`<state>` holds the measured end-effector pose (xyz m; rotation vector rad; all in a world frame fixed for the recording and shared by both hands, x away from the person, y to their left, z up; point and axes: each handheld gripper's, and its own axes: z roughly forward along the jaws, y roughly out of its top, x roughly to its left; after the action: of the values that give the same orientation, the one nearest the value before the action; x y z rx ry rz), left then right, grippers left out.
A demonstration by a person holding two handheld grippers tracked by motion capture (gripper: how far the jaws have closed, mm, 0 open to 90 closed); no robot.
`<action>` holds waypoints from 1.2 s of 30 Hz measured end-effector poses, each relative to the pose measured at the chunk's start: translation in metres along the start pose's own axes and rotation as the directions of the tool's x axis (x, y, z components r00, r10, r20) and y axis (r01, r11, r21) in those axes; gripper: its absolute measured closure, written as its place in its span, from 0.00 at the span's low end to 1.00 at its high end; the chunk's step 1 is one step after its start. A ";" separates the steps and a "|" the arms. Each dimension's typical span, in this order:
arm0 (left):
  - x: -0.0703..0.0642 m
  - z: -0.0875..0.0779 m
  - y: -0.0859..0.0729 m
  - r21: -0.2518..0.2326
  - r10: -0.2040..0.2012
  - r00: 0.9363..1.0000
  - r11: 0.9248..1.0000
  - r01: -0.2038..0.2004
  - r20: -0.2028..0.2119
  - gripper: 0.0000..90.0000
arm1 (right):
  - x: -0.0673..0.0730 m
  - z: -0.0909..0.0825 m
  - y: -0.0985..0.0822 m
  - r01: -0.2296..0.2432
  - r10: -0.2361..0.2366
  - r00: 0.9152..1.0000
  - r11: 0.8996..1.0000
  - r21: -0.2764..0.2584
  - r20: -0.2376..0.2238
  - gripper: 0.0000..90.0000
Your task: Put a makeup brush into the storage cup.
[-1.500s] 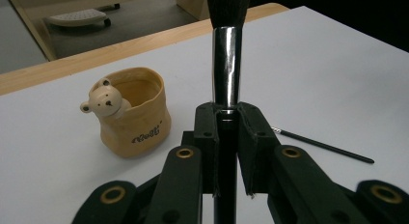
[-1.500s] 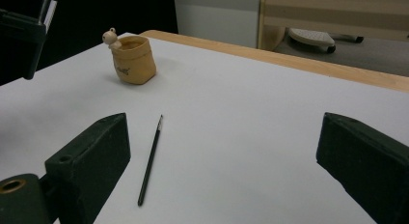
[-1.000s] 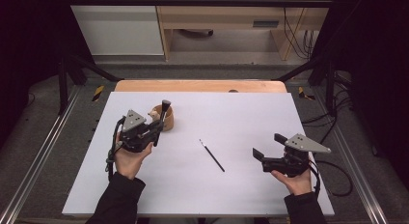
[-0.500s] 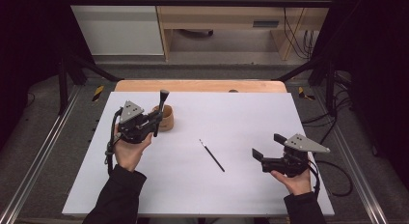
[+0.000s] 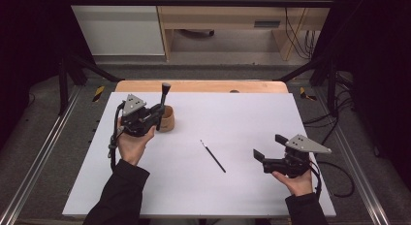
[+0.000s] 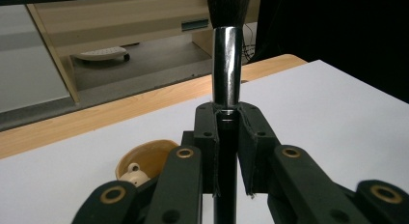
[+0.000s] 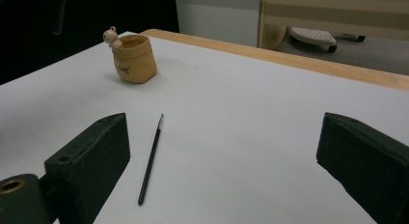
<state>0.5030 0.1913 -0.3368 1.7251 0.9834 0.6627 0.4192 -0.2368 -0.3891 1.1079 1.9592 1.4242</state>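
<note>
Fingers, left gripper (image 6: 226, 132): clamped on handle of big brush (image 6: 227, 64), bristles up, handle running down between the pads.
Fingers, right gripper (image 7: 222, 151): wide apart, nothing between, resting low over white table sheet (image 5: 252, 118) at right.
Brush position: held upright just beside tan pouch-shaped holder (image 5: 166, 119), lower end not visible; cannot tell whether above the mouth or beside it.
Holder: far left of sheet, mouth open, small pale figure on rim (image 6: 131, 172).
Thin brush (image 5: 213, 156): flat mid-sheet, well apart from both grippers.
Risk, tip-over: likely if handle catches rim on descent; holder looks light.
Risk, slip: smooth handle, narrow pads; brush may swivel or drop.
Risk, miss: handle end hidden behind jaws, alignment largely blind.
</note>
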 end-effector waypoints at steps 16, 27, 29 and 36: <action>0.005 0.024 0.012 0.007 0.008 1.000 1.000 -0.008 -0.009 0.88 | -0.002 -0.001 0.000 -0.007 0.007 1.000 1.000 -0.006 0.003 0.06; 0.009 0.042 0.015 0.013 0.006 1.000 1.000 -0.006 -0.027 0.88 | -0.002 -0.001 0.000 -0.006 0.006 1.000 1.000 -0.007 0.001 0.06; 0.009 0.044 0.016 0.013 0.007 1.000 1.000 -0.007 -0.029 0.88 | -0.002 -0.001 0.000 -0.007 0.007 1.000 1.000 -0.005 0.002 0.06; 0.014 0.053 0.020 0.013 0.000 0.999 1.000 0.000 -0.044 0.88 | -0.001 -0.001 0.000 -0.007 0.007 1.000 1.000 -0.006 0.001 0.06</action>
<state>0.5583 0.1739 -0.3370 1.7283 1.0205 0.6985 0.4193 -0.2385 -0.3886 1.1136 1.9515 1.4314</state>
